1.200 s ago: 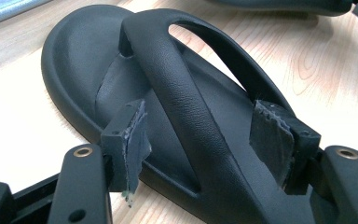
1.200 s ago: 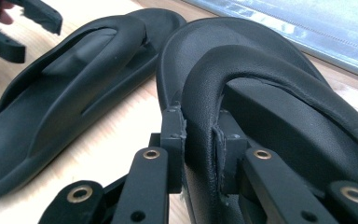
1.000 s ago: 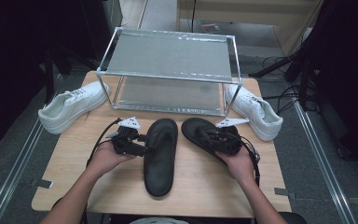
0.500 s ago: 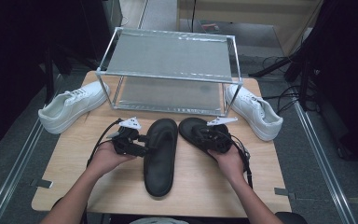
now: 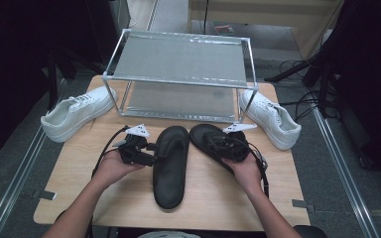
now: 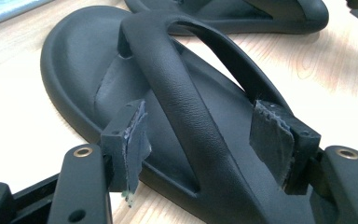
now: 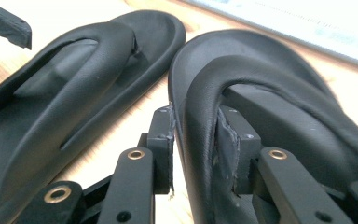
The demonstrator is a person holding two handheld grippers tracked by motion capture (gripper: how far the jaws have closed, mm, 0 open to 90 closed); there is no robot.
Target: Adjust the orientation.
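high view: two black sandals lie side by side on the wooden table [image 5: 79, 198], in front of a metal-framed rack [image 5: 178, 74], with a white sneaker [image 5: 74, 116] at the table's left edge and another white sneaker [image 5: 273, 119] at its right edge. the left sandal [image 5: 169, 166] lies lengthwise toward the person; the right sandal [image 5: 218, 146] lies angled, its toe close to the left one's. the left gripper [image 5: 149, 153] sits at the left sandal's side and the right gripper [image 5: 225, 146] lies over the right sandal, but jaw gaps cannot be read from here. left gripper view gives what the high view hides: the left gripper [image 6: 200, 140] has its jaws wide apart, straddling the strap of the left sandal [image 6: 168, 93]; one pad stands off the strap over the footbed, the other sits by the strap's outer side, neither pressing. right gripper view: the right gripper [image 7: 193, 140] has its jaws on either side of the rim of the right sandal [image 7: 261, 93], one pad outside the edge, the other inside under the strap. they have just been opening, the rim between them; the pads lie at the rubber with no clear squeeze. left sandal [image 7: 74, 79] lies alongside, toes nearly touching.
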